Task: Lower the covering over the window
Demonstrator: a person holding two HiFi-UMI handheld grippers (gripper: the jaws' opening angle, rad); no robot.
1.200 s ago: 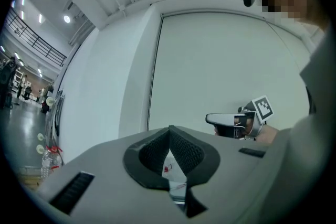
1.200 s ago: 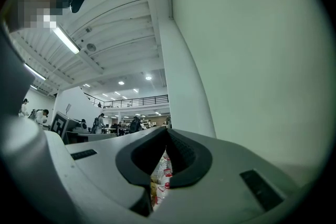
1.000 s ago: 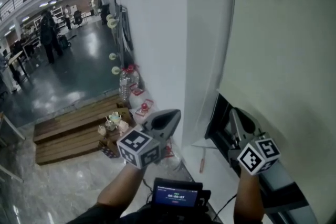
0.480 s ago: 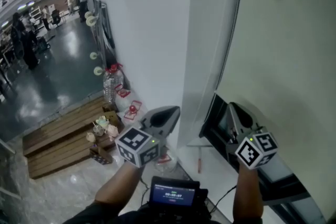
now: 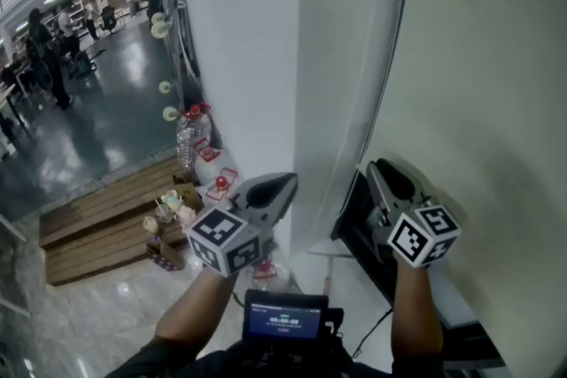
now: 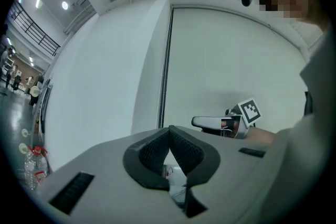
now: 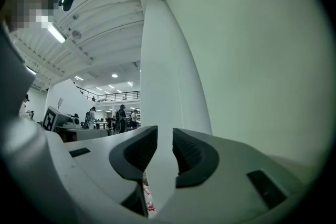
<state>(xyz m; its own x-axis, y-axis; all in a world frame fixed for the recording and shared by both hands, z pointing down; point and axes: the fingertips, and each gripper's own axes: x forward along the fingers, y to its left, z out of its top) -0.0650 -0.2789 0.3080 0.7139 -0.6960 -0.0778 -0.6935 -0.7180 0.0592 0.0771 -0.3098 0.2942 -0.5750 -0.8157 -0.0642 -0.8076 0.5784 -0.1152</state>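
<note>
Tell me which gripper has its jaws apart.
The right gripper: its jaws have just been opening and stand apart, with nothing visible between them. The left gripper has its jaws closed together at the tips.

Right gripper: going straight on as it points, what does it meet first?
Probably the white wall pillar, framed between the right gripper's jaws, which have just been opening and hold nothing, left of the blind. Depth is unclear.

The head camera looks steeply down from above onto the left gripper (image 5: 285,182) and right gripper (image 5: 381,171), both close below it. Each gripper camera looks level along its own jaws, close to the white pillar (image 5: 239,57) and the roller blind (image 5: 478,84). All three views share these, and each gripper view catches the other gripper.
</note>
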